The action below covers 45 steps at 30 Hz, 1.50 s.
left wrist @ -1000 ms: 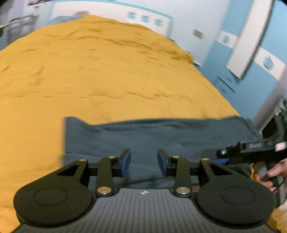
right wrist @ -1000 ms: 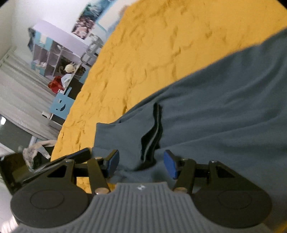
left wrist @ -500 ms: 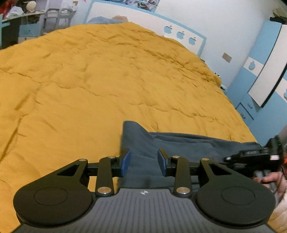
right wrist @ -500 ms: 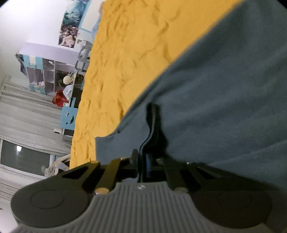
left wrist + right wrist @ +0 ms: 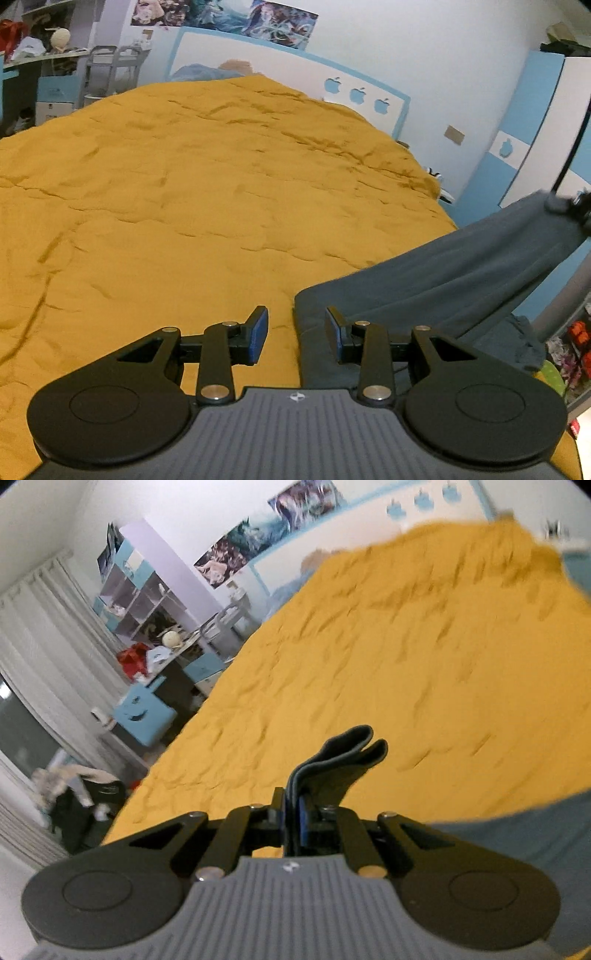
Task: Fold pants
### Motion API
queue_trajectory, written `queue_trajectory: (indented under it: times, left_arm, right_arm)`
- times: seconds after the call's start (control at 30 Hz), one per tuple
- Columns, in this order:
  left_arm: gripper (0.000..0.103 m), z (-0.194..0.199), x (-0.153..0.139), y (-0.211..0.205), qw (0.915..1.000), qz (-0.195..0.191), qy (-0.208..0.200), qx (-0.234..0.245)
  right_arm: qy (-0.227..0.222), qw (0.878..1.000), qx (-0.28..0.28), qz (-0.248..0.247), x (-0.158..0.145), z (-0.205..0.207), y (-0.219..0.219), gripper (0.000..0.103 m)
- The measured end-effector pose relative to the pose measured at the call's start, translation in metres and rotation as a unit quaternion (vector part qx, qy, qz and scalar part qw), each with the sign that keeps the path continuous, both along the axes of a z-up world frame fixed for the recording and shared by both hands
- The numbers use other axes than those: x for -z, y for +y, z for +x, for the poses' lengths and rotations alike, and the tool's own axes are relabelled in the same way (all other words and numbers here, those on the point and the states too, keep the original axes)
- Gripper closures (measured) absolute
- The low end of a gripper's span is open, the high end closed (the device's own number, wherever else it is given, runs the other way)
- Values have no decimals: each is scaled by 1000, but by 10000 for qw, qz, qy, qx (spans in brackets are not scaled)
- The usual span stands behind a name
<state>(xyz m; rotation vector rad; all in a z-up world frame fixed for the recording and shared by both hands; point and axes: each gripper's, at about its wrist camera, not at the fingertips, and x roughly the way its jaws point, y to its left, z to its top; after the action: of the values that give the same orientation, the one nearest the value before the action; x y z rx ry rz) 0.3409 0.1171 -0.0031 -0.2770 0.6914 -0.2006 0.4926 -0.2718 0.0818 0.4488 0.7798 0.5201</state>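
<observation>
Bedroom; bed (image 5: 207, 192) under mustard quilt. Pants (image 5: 461, 273), grey-blue: near bed's right edge, long axis rising rightward off the quilt. Right gripper (image 5: 293, 821): clamped on a folded pants edge, possibly the waistband. Left gripper (image 5: 296, 334): fingers apart, empty, above pants' near corner.

A bed (image 5: 192, 192) under a rumpled mustard-yellow cover fills the frame; grey-blue pants (image 5: 424, 295) lie lower right.

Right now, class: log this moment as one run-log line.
step: fold pants | right gripper: shut on pants, lifting one end | left gripper: open, over other end | surface: yellow bedspread
</observation>
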Motion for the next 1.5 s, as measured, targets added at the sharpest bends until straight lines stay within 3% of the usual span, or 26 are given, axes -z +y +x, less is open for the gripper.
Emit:
queue_trajectory:
  times: [0.2,0.4,0.53,0.73,0.87,1.0,1.17,1.23,1.33,1.4,1.5]
  left_arm:
    - [63,16,9,-40,9994,-56,124,331]
    - [71,40,30,-83,9975,-60,343,614]
    - [75,58,49,-112,9957,-46,495,776]
    - [79,77,88,-145,9909,188,816,1050]
    - [79,81,104,-150,9892,234,919,1114]
    - [79,86,104,-146,9904,59,898,1050]
    - [79,90,95,-144,9920,-131,784,985]
    - [79,92,94,-146,9916,-168,819,990]
    - [79,92,100,-151,9906,-136,936,984]
    - [79,90,104,-153,9894,-192,1007,1024]
    - [79,87,108,-153,9889,-200,1061,1023]
  right_arm:
    - [-34,9971,259,-712,-59,-4,-78,101]
    - [100,9920,646,-1080,-60,-6,-174,101]
    - [331,9895,842,-1124,-16,-2,-238,101]
    - [1305,9706,1378,-1481,108,14,-314,102]
    - [1697,9625,1491,-1504,168,14,-341,102]
    - [1520,9653,1356,-1637,172,16,-339,102]
    - [537,9812,891,-1627,108,10,-306,102]
    - [367,9780,802,-1892,95,5,-305,102]
    - [1147,9516,1146,-2610,148,18,-316,102]
    - [1244,9352,1337,-3035,183,17,-324,102]
    - [1154,9441,1465,-2718,196,11,-340,102]
